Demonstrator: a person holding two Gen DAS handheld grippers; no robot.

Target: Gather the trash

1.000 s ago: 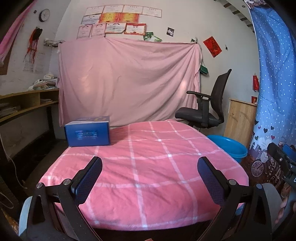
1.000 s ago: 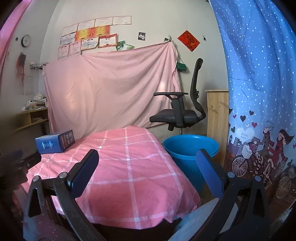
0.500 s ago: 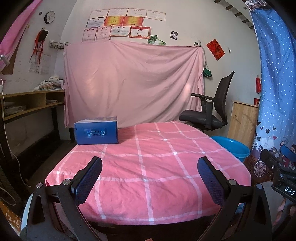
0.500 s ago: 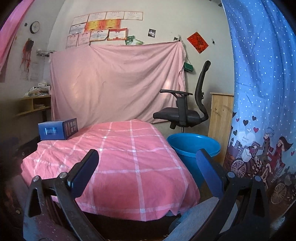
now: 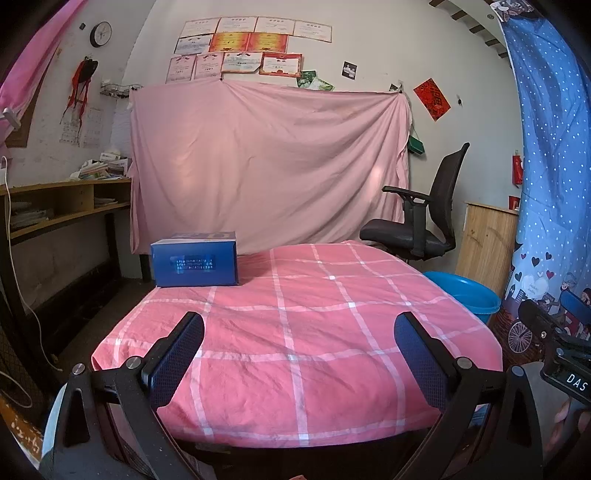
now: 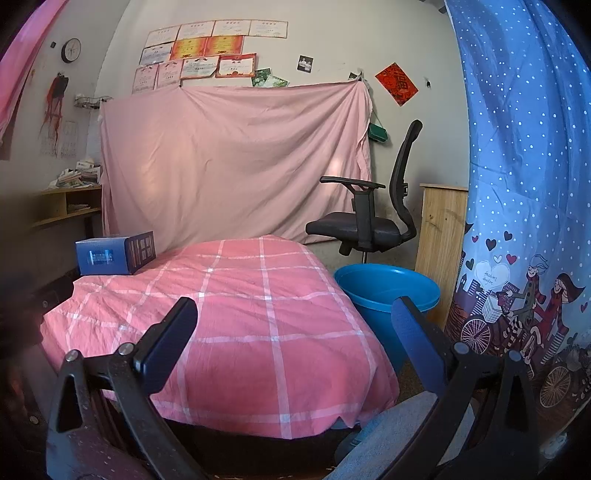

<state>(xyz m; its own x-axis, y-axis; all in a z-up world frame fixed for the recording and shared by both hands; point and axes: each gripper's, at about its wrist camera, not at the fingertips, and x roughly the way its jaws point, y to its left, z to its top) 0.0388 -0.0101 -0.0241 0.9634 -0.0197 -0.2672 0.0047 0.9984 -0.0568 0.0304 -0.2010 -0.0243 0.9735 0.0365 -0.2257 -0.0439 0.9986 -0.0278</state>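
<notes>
Resting glossy blue box (image 5: pixel 194 264), wrinkled checked cloth (image 5: pixel 314 332), round plastic tub (image 6: pixel 384 291)

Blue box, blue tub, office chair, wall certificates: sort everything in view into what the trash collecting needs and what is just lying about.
Belongs to the job:
- blue box on the pink checked cover, likely the trash
- blue tub on the floor beside it, likely the bin
- left gripper and right gripper, both open and empty

Just lying about:
- office chair
- wall certificates
- clock
- shelf papers
</notes>
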